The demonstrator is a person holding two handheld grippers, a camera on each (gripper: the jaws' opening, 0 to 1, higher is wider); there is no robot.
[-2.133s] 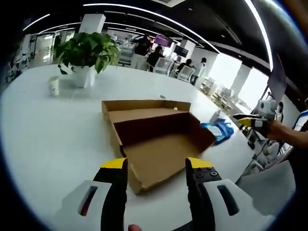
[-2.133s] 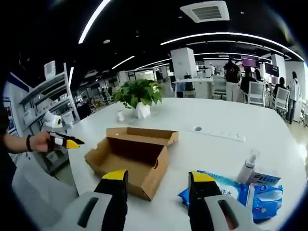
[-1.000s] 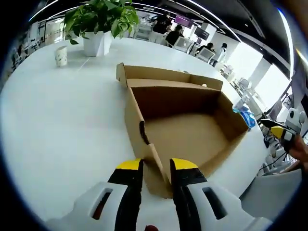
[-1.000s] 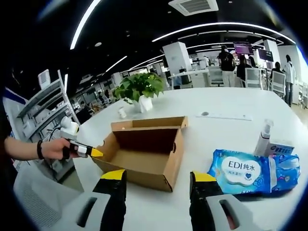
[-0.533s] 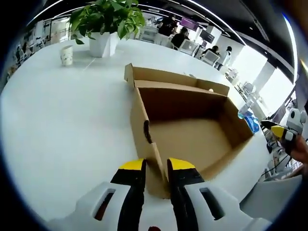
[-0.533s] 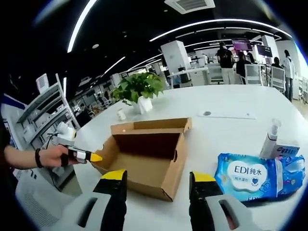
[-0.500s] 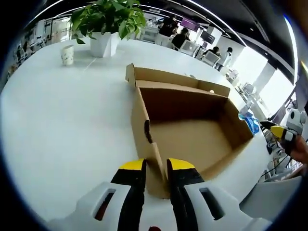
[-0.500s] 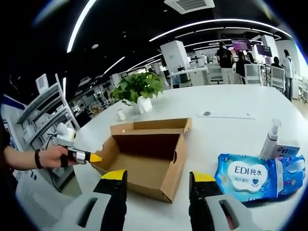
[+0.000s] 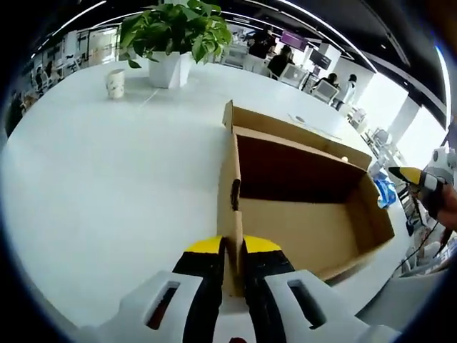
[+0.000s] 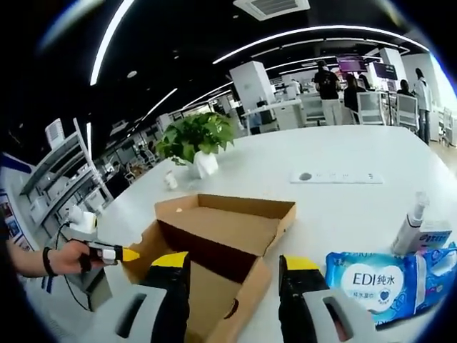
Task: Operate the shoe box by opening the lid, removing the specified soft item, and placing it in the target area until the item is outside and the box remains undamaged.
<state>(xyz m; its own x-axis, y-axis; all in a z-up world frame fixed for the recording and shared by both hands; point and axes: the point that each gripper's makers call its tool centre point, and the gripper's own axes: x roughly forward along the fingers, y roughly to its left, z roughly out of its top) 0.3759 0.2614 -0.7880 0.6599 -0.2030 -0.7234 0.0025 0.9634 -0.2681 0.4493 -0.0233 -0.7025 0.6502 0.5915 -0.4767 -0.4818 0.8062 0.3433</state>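
The brown cardboard shoe box [image 9: 307, 221] lies open on the white table, its inside bare and its lid [image 9: 285, 123] folded back on the far side. My left gripper [image 9: 233, 247] is shut on the box's near wall, at the corner. In the right gripper view the same box [image 10: 214, 225] lies just under and ahead of my right gripper [image 10: 235, 261], which is open and holds nothing. There the left gripper [image 10: 118, 253], held by a hand, grips the box's left corner. A blue soft wipes pack [image 10: 377, 281] lies on the table right of the box.
A potted plant [image 9: 175, 32] and a paper cup [image 9: 114, 83] stand at the far side of the table. A spray bottle [image 10: 410, 227] stands by the wipes pack, and a flat socket strip [image 10: 335, 177] lies further back. People and chairs fill the office behind.
My left gripper has closed onto the box's near wall and the box has turned with it. The right gripper has moved in over the box and stays open.
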